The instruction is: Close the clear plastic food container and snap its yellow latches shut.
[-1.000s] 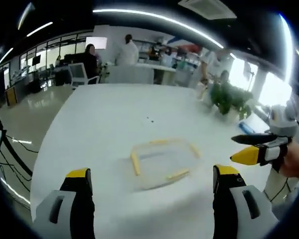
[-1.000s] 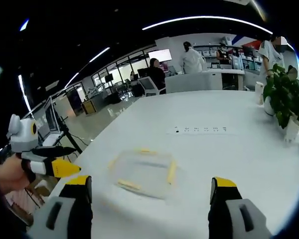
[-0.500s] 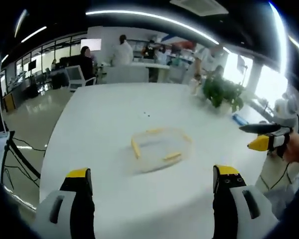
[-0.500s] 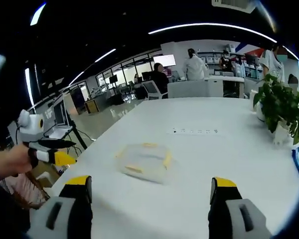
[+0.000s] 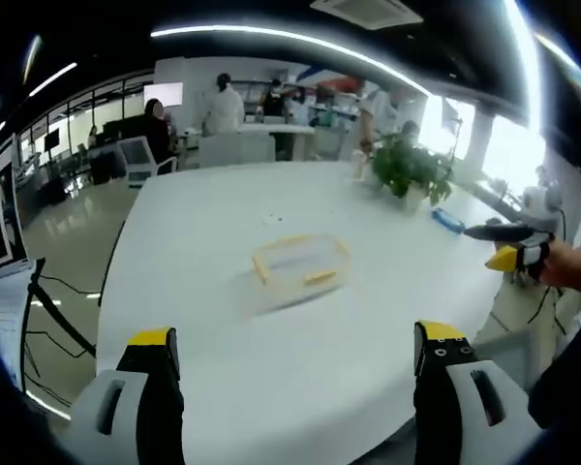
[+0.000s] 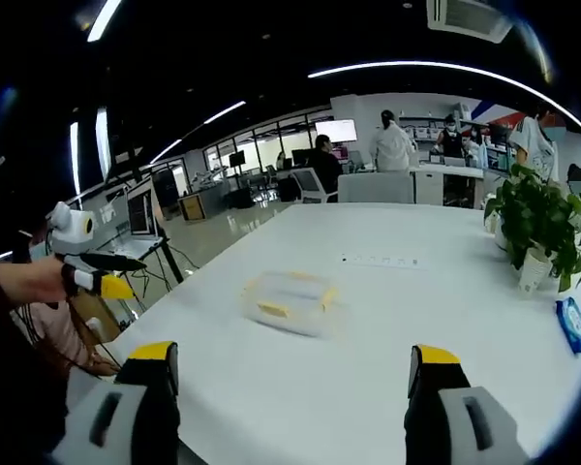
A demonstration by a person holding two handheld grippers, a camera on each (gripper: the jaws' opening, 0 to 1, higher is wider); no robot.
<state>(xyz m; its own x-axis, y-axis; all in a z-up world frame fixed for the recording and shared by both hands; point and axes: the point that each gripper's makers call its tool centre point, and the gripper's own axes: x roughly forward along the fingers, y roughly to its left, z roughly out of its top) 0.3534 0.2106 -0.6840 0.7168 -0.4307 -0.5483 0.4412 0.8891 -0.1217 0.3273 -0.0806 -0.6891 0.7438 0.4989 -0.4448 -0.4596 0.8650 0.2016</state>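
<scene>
Clear container (image 5: 300,267), yellow latches (image 6: 274,309), sat mid-counter (image 5: 232,368), well ahead of both tongs, left (image 5: 297,354) & right (image 6: 290,363), each spread wide, gripping nothing; neither clearly nearer.

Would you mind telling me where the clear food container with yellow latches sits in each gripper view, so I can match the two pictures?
Left gripper view: the container lies near the middle of the white table, above and between the jaws.
Right gripper view: the container lies centre-left on the table.
Shared landmark: the potted plant near the table's right edge.
</scene>
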